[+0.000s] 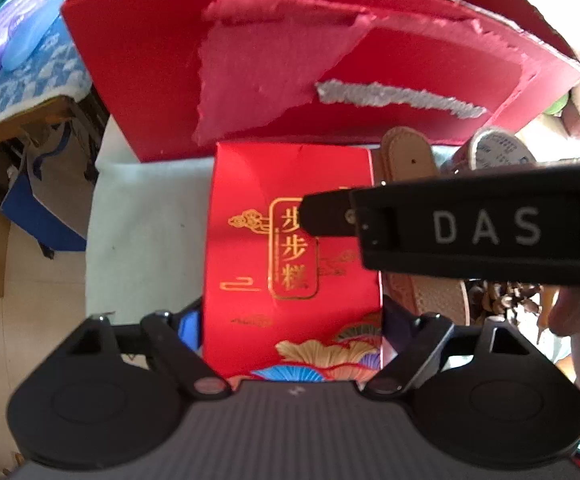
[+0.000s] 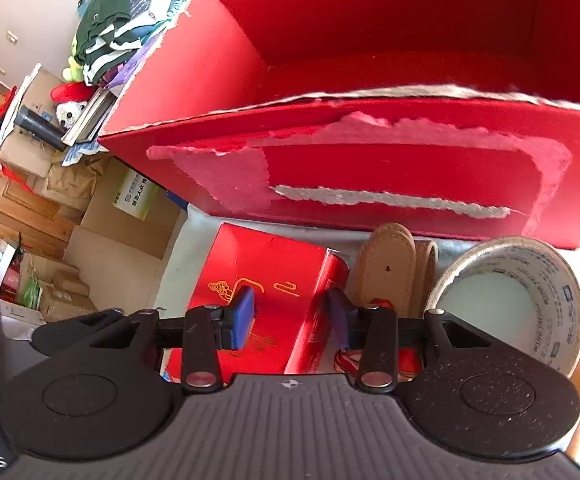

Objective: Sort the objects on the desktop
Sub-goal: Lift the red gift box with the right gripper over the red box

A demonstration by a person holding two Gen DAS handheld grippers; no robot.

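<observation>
A small red gift box (image 1: 290, 240) with gold lettering lies flat on the pale tabletop (image 1: 141, 220). My left gripper (image 1: 290, 320) points down over it, and its pads sit against the box's two long sides with no gap showing. My right gripper (image 2: 292, 316) stands open over the same box (image 2: 265, 272): its left blue pad (image 2: 243, 316) is above the top face, and its right one is beside the box's right wall. In the left wrist view a black right finger (image 1: 326, 216) reaches across the box top.
A large open red carton (image 2: 370, 160) with a torn front stands right behind the small box. A coiled tan strap (image 2: 390, 264) and a tape roll (image 2: 550, 300) lie to the right. A hand (image 1: 578, 308) holds the right gripper. Clothes and cardboard boxes (image 2: 121, 216) lie off to the left.
</observation>
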